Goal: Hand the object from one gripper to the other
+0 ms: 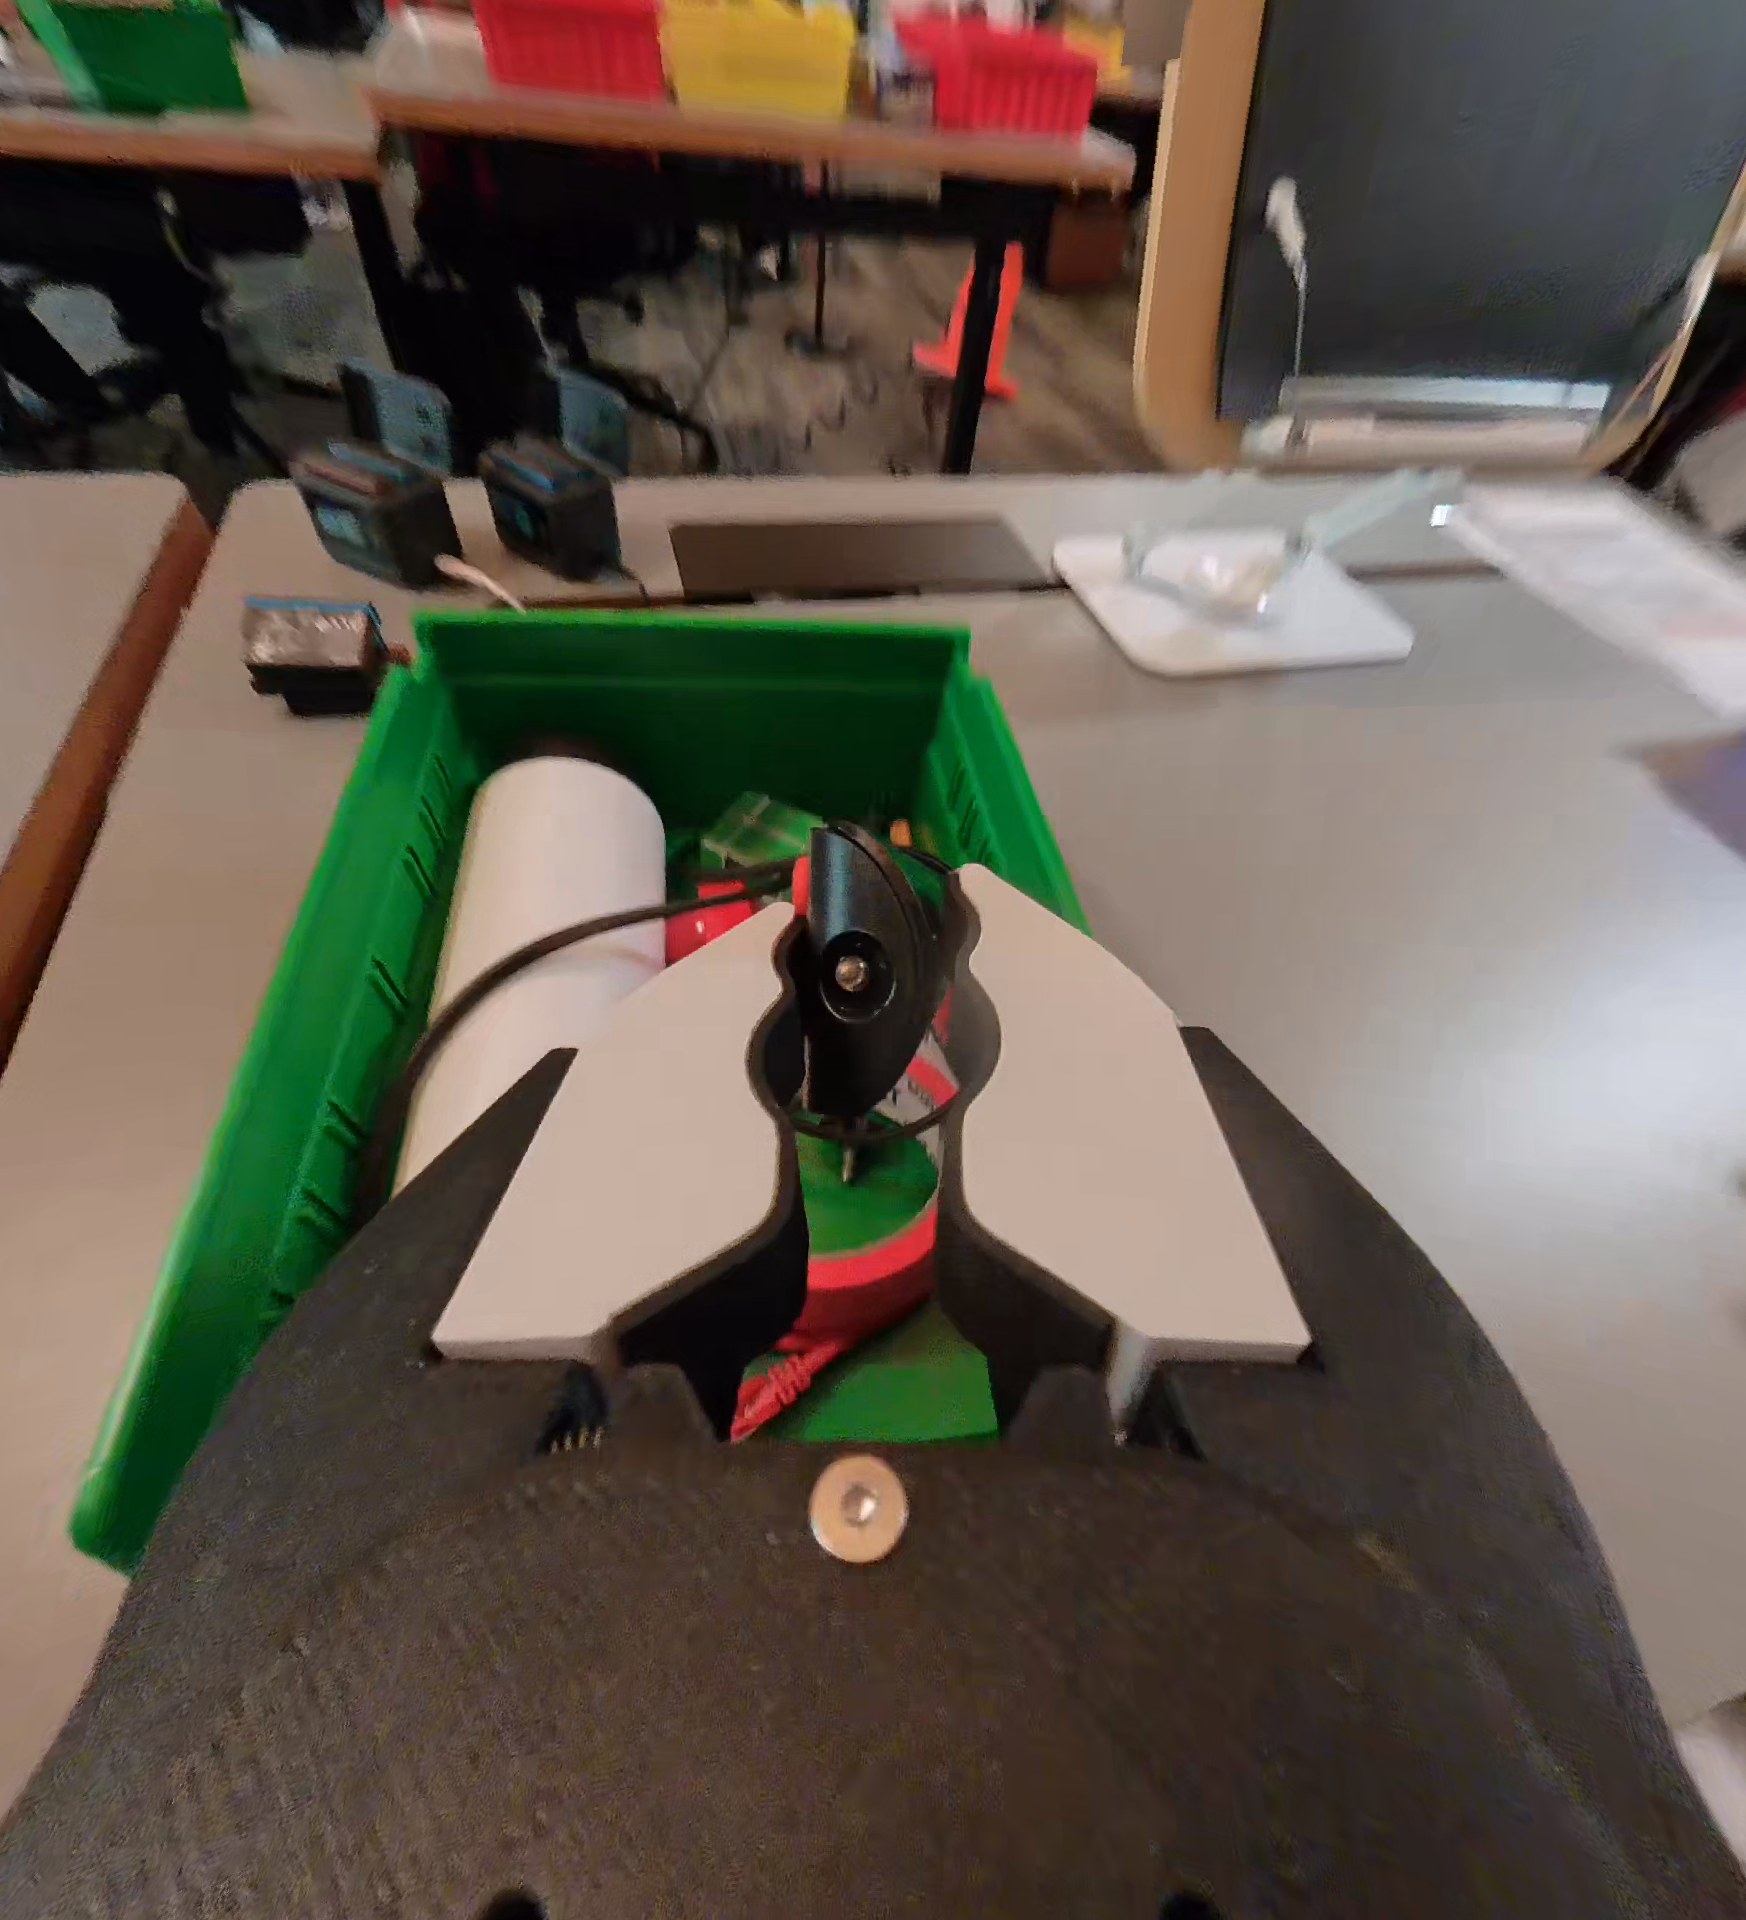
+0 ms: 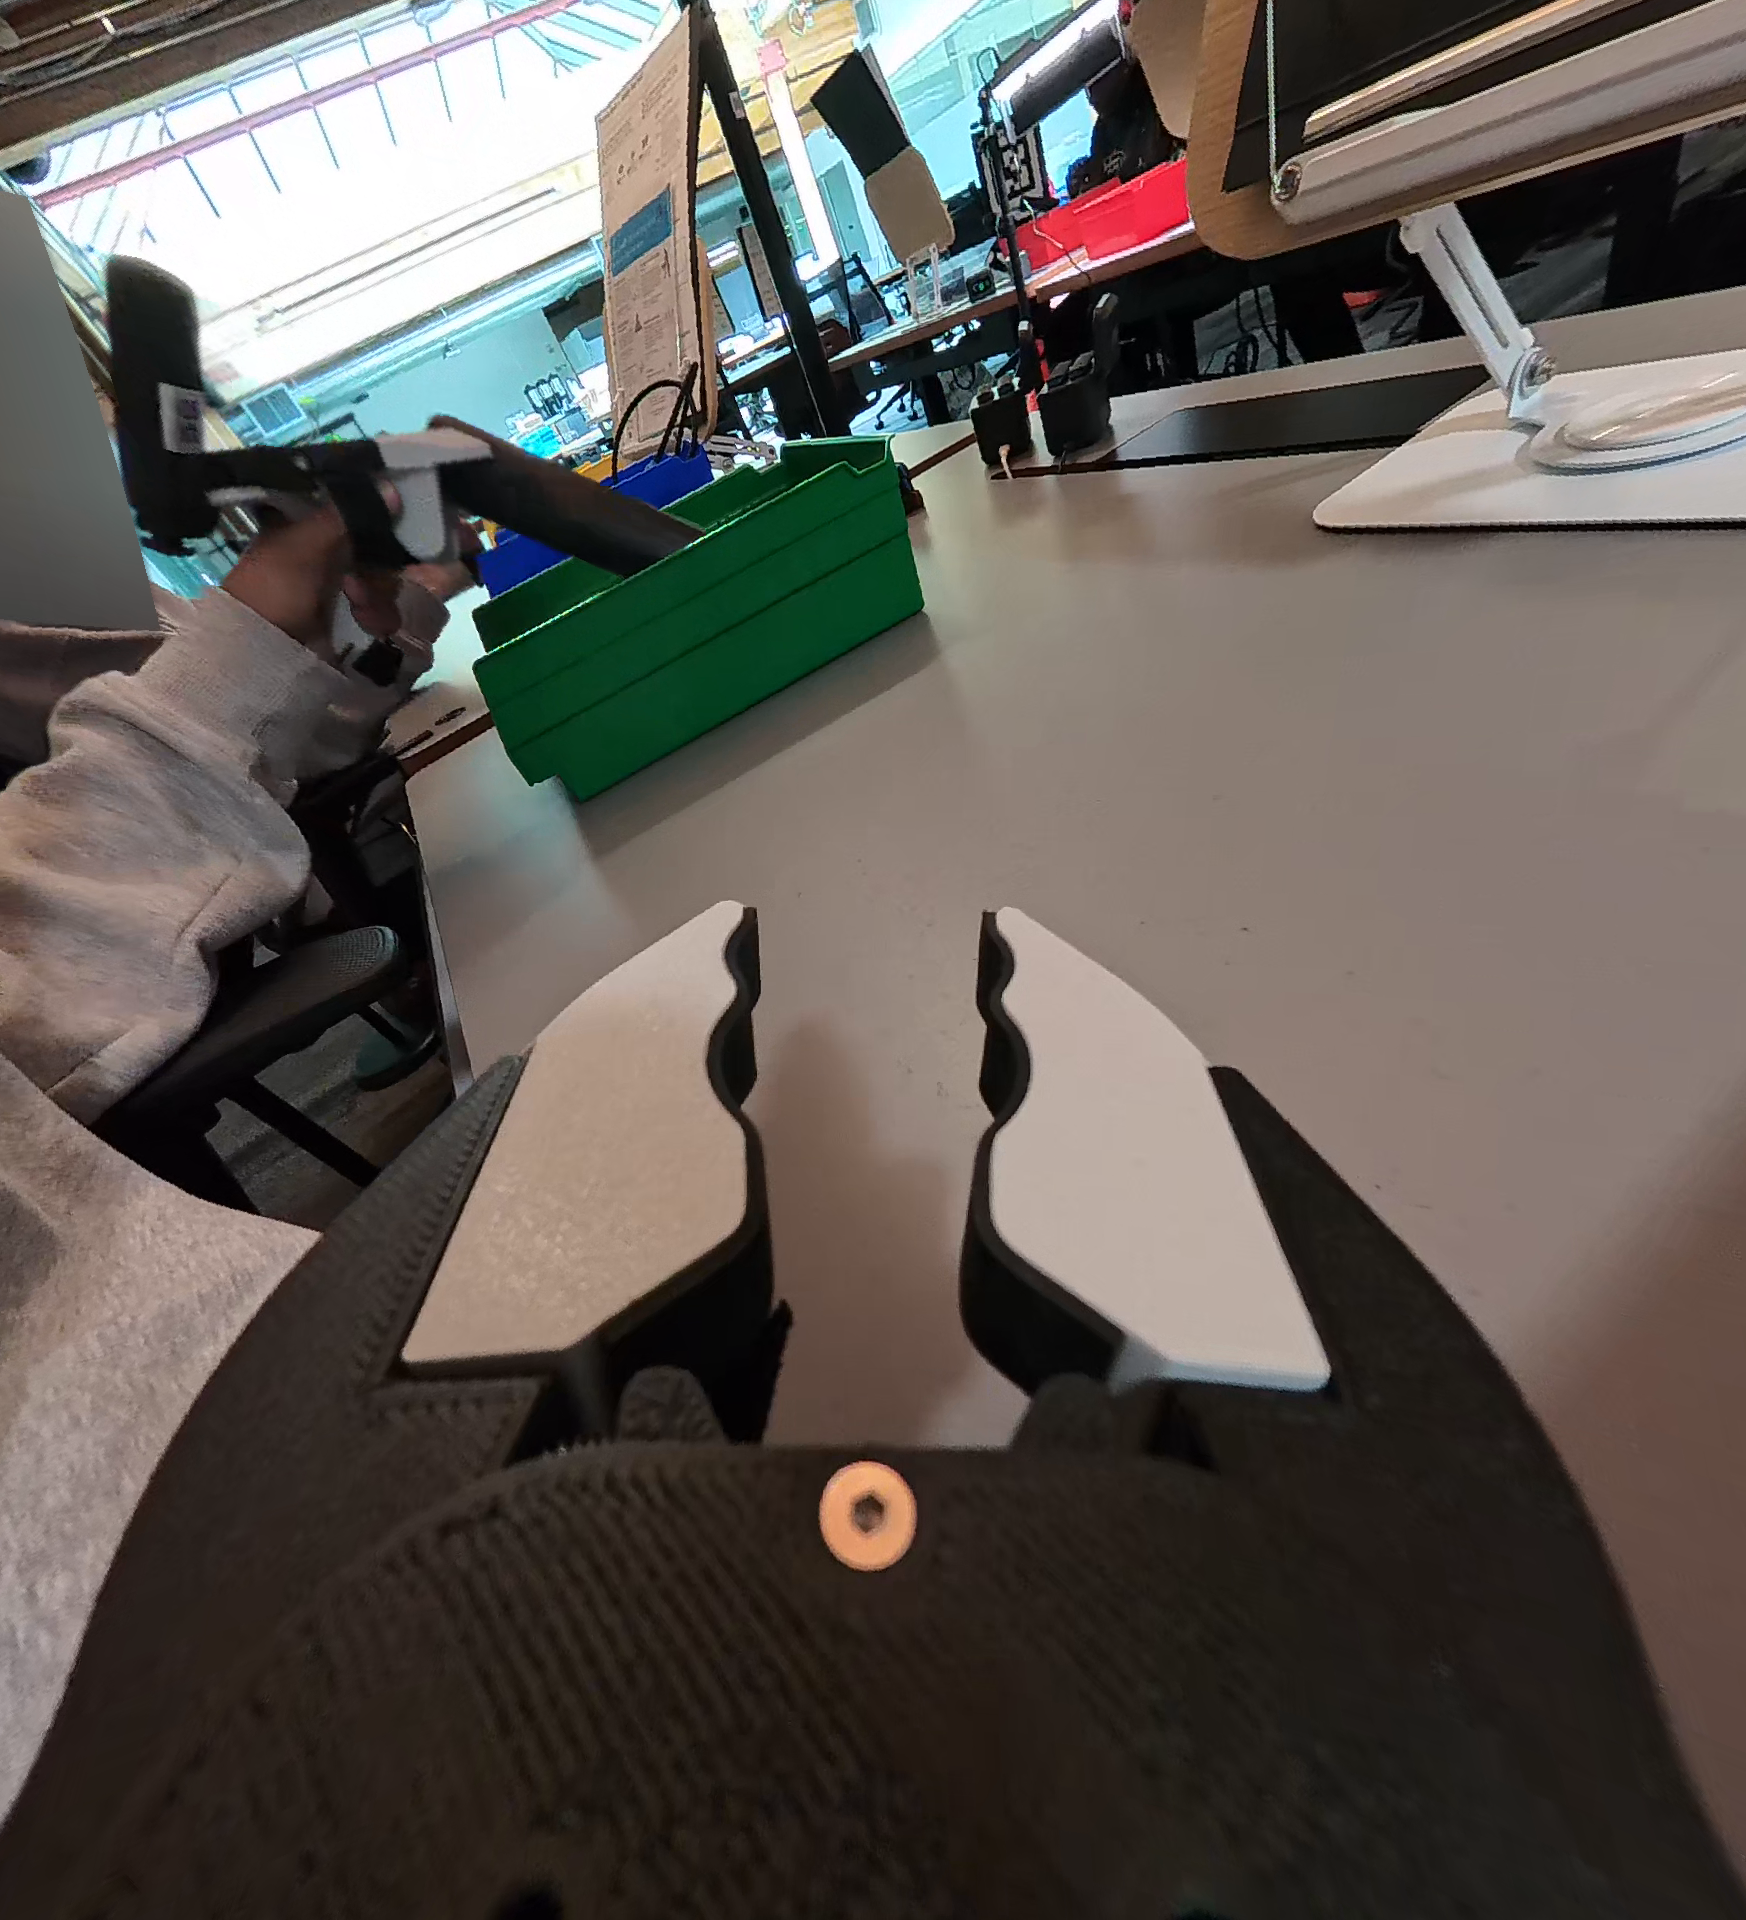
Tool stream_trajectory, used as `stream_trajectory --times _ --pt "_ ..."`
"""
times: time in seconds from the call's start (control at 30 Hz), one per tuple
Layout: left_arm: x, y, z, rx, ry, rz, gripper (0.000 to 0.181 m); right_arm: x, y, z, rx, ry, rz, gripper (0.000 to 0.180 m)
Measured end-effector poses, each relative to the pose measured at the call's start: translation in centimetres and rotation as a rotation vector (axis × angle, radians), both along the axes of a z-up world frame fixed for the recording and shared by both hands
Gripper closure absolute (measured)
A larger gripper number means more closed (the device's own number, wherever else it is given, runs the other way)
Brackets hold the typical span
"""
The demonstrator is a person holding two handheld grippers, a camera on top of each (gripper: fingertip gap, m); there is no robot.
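I see my left claw [image 1: 864, 940] down inside the green bin [image 1: 687, 665], closed on a small black tool [image 1: 853, 987]. The tool stands almost upright between the two tips, its pointed end facing down to a red-green roll [image 1: 864, 1262] under it. A white cylinder [image 1: 547, 935] lies at the left in the bin. My right claw [image 2: 867, 940] is open and empty, low over the table [image 2: 1264, 831], well apart from the bin.

Bin [image 1: 360, 997] crowded w/ white roll [image 1: 557, 894]; open table [image 2: 1264, 779] beside
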State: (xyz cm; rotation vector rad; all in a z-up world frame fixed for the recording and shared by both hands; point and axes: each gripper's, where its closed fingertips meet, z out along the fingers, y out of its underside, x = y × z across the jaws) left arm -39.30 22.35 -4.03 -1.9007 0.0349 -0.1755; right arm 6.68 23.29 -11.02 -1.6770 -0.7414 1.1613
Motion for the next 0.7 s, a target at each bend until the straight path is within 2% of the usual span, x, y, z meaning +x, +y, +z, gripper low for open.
stream_trajectory --times 0.17,0.37,0.5,0.7 --pt "-0.2 -1.3 5.4 0.2 -0.051 0.064 0.156 -0.2 -0.1 -0.2 -0.007 -0.003 0.006 0.139" --pt "5.8 -1.4 8.9 0.316 -0.241 -0.14 0.156 -0.3 -0.3 0.1 0.001 0.004 0.019 0.138" --pt "12.4 -0.2 8.0 0.285 -0.398 -0.336 0.156 -0.5 -0.9 0.7 0.009 0.036 0.053 0.134" --pt "24.7 0.6 3.5 0.204 -0.675 -0.697 0.156 -1.0 -2.1 2.1 -0.079 0.144 0.111 0.133"
